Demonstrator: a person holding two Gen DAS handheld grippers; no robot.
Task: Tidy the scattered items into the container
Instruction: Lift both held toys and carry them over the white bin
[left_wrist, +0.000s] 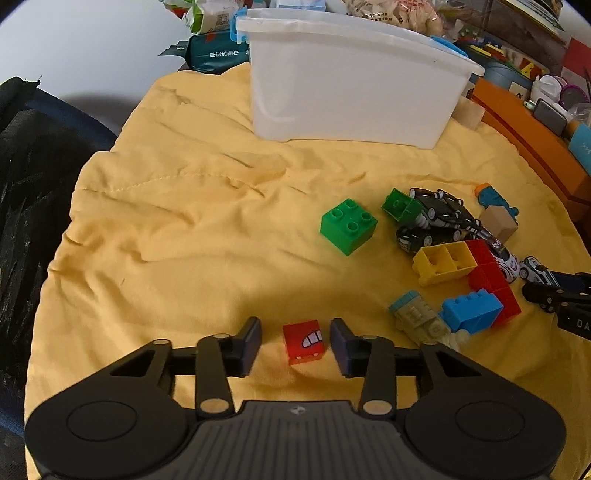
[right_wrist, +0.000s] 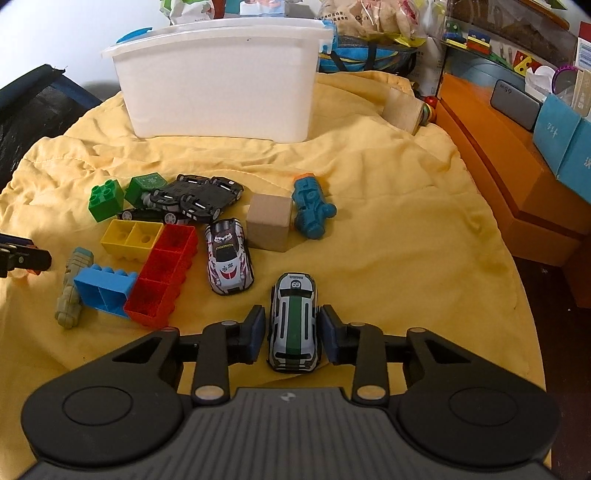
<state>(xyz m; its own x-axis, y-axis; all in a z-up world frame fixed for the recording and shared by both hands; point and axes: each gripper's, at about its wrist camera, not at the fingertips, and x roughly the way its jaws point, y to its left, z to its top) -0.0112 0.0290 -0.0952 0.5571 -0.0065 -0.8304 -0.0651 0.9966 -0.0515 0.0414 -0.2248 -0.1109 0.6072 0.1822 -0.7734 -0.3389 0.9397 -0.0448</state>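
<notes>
**Both grippers lining up on toys, bin waiting behind**

Left wrist view: the left gripper (left_wrist: 295, 341) is angling down at the yellow cloth (left_wrist: 166, 221), its jaws standing wide on either side of a red block (left_wrist: 303, 342) with gaps both sides, likely set to close on it. The white container (left_wrist: 347, 96) is sitting well beyond.

Right wrist view: the right gripper (right_wrist: 292, 334) is tilting down too, its jaws narrow and hugging the striped toy car (right_wrist: 294, 321) lengthwise, apparently gripping it for lifting. The container (right_wrist: 221, 88) is standing behind the remaining toys.
</notes>
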